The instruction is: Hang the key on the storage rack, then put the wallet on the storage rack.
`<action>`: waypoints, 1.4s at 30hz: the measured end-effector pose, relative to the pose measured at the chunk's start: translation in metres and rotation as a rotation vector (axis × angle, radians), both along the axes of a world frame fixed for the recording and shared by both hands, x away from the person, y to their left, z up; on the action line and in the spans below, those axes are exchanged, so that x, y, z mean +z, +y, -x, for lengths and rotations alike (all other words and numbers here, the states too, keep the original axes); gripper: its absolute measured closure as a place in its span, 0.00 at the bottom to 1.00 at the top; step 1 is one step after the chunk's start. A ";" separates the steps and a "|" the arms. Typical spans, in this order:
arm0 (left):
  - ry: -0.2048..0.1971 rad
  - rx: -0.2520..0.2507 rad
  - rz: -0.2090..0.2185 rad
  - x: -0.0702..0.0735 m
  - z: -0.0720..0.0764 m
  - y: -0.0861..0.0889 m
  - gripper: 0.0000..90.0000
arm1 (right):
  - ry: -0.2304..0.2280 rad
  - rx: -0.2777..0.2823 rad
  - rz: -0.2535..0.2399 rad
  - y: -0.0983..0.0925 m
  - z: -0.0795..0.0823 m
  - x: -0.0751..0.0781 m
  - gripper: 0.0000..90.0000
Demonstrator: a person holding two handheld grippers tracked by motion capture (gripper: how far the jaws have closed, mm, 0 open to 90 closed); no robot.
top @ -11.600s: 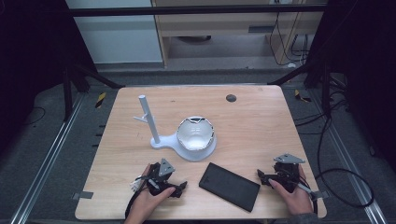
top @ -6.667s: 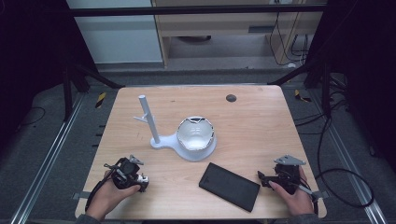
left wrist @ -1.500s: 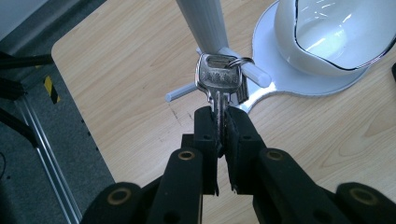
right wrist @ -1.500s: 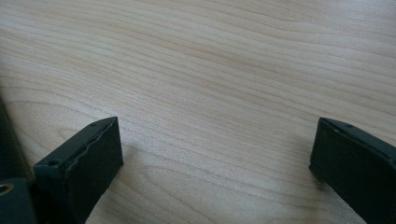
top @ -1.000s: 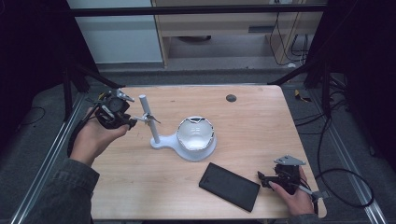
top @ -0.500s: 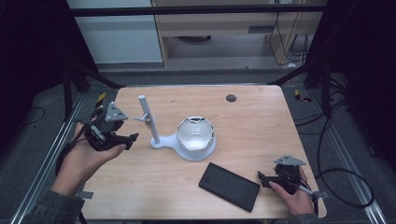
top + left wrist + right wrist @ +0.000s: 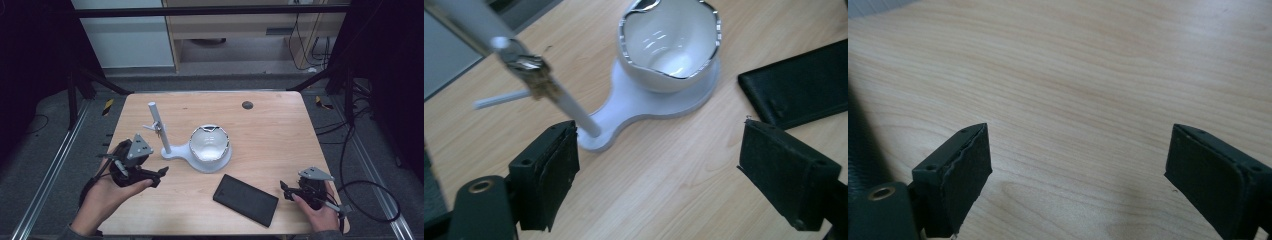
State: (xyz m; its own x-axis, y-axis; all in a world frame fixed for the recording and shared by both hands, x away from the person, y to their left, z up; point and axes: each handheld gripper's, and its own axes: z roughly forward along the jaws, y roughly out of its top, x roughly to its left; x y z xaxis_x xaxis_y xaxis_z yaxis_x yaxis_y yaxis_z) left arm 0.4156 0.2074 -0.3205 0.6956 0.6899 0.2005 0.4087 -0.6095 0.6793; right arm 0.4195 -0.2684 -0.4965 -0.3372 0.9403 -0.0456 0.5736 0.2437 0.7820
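Both my tools, left (image 7: 159, 175) and right (image 7: 284, 189), stand spread and empty. Jagged-rimmed glossy white bowl (image 7: 670, 42) sits on pale wood-grain bench (image 7: 280, 135); flat matte black slab (image 7: 245, 199) alongside.

My desk (image 7: 280, 135) is pale matt wood grain, the white bowl (image 7: 671, 42) glossy with a chrome-like rim, its stand (image 7: 644, 102) matt white plastic, the black slab (image 7: 799, 82) matt.
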 end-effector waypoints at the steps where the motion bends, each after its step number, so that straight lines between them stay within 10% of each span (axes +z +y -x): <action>1: 0.007 -0.022 0.009 -0.005 0.002 -0.004 0.16 | -0.007 -0.002 -0.001 0.001 0.002 0.002 0.12; 27: 0.170 -0.194 0.194 -0.124 -0.025 -0.098 0.22 | -0.081 0.150 -0.025 0.035 0.029 0.019 0.11; 42: 0.240 -0.334 0.124 -0.154 -0.007 -0.105 0.24 | -0.054 0.184 -0.020 0.040 0.033 0.013 0.11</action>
